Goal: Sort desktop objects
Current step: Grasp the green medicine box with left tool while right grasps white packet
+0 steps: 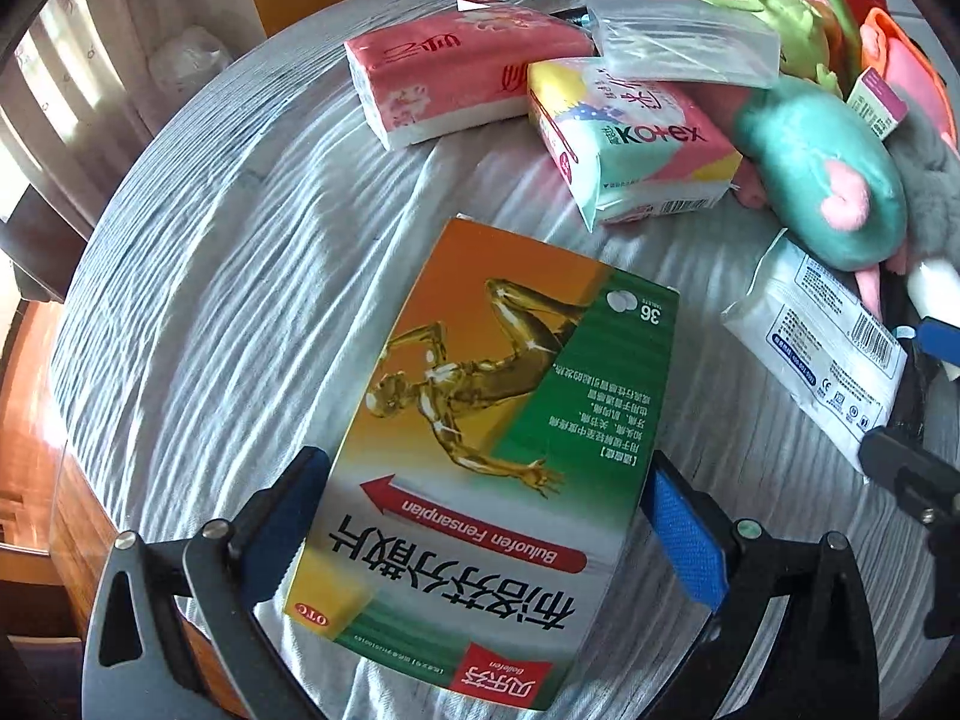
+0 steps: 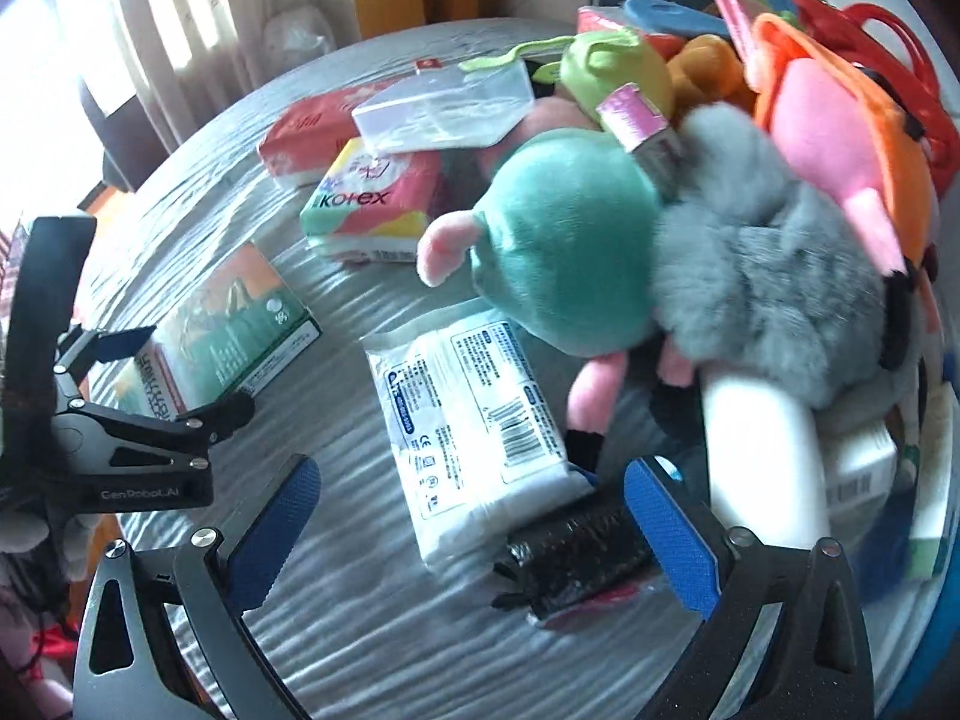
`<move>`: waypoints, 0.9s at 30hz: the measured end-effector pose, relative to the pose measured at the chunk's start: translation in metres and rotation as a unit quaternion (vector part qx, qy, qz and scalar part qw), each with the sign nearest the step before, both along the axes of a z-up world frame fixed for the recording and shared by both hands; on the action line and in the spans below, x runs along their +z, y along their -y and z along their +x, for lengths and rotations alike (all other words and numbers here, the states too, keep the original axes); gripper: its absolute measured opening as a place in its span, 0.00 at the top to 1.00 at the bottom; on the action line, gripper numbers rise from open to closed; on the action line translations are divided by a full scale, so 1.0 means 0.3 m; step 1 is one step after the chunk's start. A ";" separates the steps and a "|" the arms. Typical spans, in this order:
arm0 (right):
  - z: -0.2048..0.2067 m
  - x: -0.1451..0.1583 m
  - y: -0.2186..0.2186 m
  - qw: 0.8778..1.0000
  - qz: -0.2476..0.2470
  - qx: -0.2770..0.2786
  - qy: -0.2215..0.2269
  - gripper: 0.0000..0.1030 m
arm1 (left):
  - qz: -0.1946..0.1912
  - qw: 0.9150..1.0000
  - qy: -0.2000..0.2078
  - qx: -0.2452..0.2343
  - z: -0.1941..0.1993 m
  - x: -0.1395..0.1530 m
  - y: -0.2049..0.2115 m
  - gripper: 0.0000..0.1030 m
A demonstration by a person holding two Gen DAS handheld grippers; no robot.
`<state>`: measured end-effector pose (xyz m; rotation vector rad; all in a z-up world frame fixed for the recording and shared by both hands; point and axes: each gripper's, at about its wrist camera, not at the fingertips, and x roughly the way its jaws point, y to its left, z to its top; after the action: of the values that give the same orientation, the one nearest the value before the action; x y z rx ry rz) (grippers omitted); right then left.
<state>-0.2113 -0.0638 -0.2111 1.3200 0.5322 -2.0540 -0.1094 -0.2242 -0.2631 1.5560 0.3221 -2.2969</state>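
Observation:
An orange-and-green medicine box (image 1: 480, 438) lies flat on the striped cloth. My left gripper (image 1: 486, 462) straddles its near end with the jaws wide and the blue pads beside its long edges, not squeezing it. From the right wrist view, the left gripper (image 2: 192, 369) stands over that box (image 2: 228, 330). My right gripper (image 2: 471, 471) is open above a white wipes pack (image 2: 468, 420) and a black roll (image 2: 576, 546), and nothing is gripped. The right gripper (image 1: 912, 396) also shows at the edge of the left wrist view, by the wipes pack (image 1: 822, 354).
A Kotex pack (image 1: 636, 144), a pink tissue pack (image 1: 456, 72) and a clear plastic box (image 1: 684, 42) lie farther back. A teal plush (image 2: 564, 252), a grey plush (image 2: 768, 276), a white bottle (image 2: 762, 450) and other toys pile up at right. The round table's edge (image 1: 78, 312) curves at left.

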 end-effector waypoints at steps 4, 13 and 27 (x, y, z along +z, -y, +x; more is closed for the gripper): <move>-0.019 -0.057 0.043 1.000 0.021 0.015 0.013 0.00 | 0.008 1.000 -0.006 0.002 0.002 0.003 0.007 0.00; -0.015 -0.060 0.064 1.000 0.019 0.016 0.011 0.14 | 0.002 1.000 -0.019 -0.023 -0.018 0.019 -0.012 0.00; 0.018 -0.002 -0.009 1.000 -0.008 -0.003 0.011 0.52 | -0.014 0.998 -0.045 -0.042 0.035 0.135 -0.081 0.10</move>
<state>-0.2058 -0.0613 -0.2118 1.3357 0.5025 -2.0418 -0.0988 -0.1998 -0.2226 1.4838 0.2509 -2.4303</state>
